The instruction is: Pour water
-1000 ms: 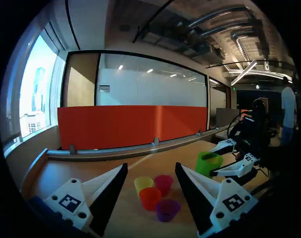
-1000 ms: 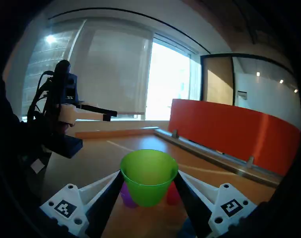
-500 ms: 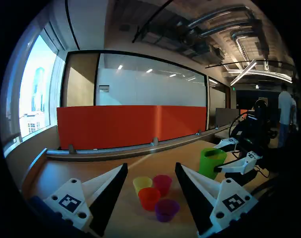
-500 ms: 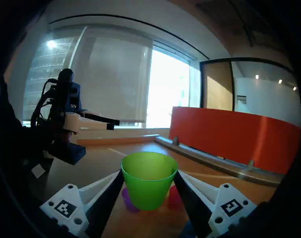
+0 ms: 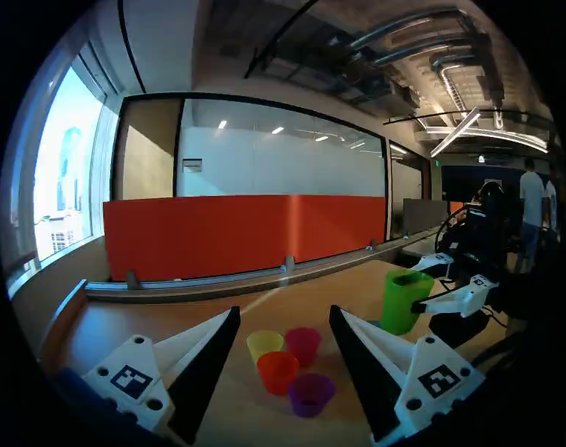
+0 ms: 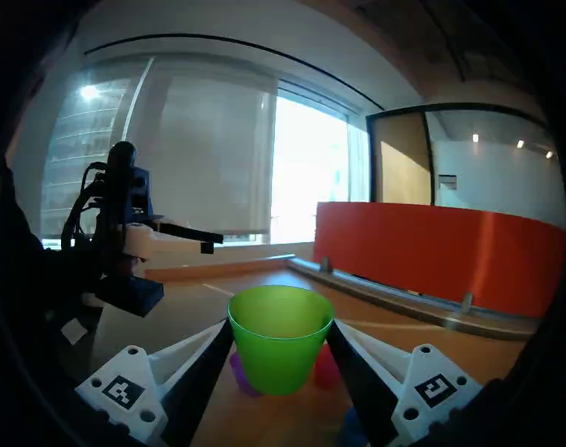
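The right tongs (image 6: 279,325) are clamped on the upright green cup (image 6: 279,356), bottom centre of the right gripper view. The left tongs (image 5: 284,313) stand apart, with four small cups (image 5: 277,370) clustered on the wooden counter (image 5: 313,294) between them. Beyond runs an orange partition (image 5: 238,231), with a bright window (image 5: 59,186) far left and ceiling pipes (image 5: 409,41) upper right.

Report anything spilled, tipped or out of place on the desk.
Nothing stands out: the green cup is upright in the right tool, the four small cups stand upright together on the desk, no spill visible.
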### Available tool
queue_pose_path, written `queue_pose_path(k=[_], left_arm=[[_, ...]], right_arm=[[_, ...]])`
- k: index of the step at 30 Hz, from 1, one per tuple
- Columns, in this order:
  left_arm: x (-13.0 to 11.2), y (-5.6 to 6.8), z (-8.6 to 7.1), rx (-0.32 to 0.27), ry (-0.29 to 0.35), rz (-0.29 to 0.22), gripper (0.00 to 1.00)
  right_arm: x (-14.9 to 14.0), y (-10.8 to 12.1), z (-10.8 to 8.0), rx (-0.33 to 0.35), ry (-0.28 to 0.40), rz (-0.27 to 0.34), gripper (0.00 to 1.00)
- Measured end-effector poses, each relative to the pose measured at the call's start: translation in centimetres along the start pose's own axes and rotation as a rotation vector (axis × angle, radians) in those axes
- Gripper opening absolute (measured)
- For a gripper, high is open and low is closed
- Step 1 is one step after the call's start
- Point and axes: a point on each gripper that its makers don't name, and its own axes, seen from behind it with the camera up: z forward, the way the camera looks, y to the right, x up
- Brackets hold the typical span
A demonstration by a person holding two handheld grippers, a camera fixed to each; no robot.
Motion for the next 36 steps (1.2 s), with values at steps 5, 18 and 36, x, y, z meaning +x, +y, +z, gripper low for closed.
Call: queue_pose_path(k=[5, 18, 36], left_arm=[[-0.1, 0.4, 0.3, -0.007, -0.005, 0.009, 0.88], [-0.5, 0.8, 1.3, -0.021, -0.015, 0.011, 0.88], [-1.0, 2.5, 3.6, -0.073, -0.045, 0.026, 0.88]], right_arm=[[0.0, 0.1, -1.0, -0.005, -0.005, 0.003, 0.9], [-0.5, 0.8, -3.9, -0.032, -0.031, -0.001, 0.9], [-0.9, 2.7, -7.6, -0.097, -0.055, 0.016, 0.9]])
